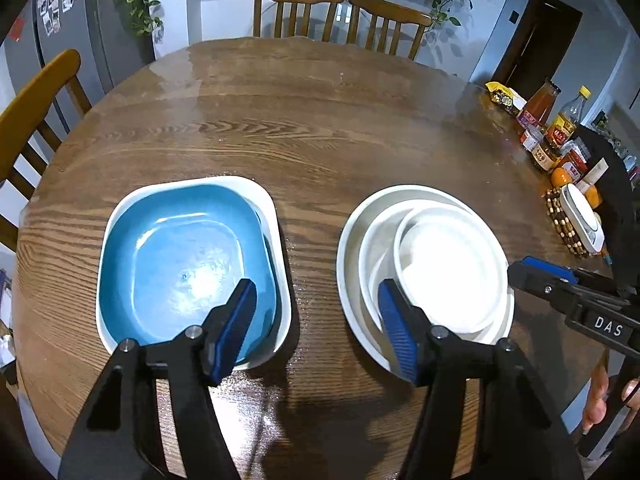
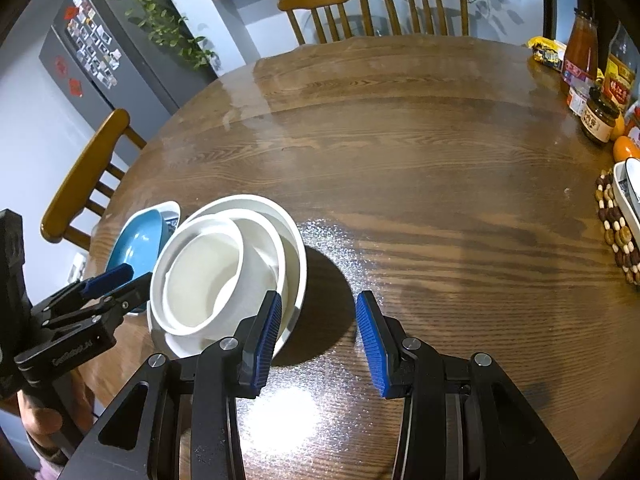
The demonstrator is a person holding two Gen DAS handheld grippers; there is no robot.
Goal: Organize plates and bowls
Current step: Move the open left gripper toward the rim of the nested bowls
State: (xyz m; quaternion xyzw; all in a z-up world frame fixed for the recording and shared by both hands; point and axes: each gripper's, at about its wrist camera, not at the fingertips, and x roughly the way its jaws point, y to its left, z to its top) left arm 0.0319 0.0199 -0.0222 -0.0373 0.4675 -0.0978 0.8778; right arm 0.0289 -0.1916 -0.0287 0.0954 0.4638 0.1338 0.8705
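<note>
On the round wooden tabletop (image 1: 320,120) two stacks of dishes sit side by side near the front edge. Taking the white round plate (image 1: 348,264) as the landmark: it lies flat on the wood and carries a shallower white dish (image 1: 376,256) nested inside it, and inside that a white bowl (image 1: 452,264), which sits off-centre, pushed toward the right of the plate. The bowl looks empty. To the left of the white round plate, apart from it with bare wood between, lies a white square dish (image 1: 276,216) holding a blue square plate (image 1: 184,264); the blue one fills most of it and holds nothing but light glare.

The left hand-held gripper (image 1: 316,332) hovers in front of the white round plate with its jaws spread wide, one blue pad over the blue square plate, the other over the near left rim of the white stack; nothing is between them. The right hand-held gripper (image 2: 318,336) is also spread open and empty, its left pad just over the near right rim of the white round plate, its other pad above bare wood.

Far right of the white round plate, at the tabletop's edge, stand sauce bottles and jars (image 1: 556,128), an orange (image 1: 560,178) and a beaded trivet (image 1: 564,220) bearing a white dish (image 1: 580,216). Wooden chairs (image 1: 340,16) stand beyond it.
</note>
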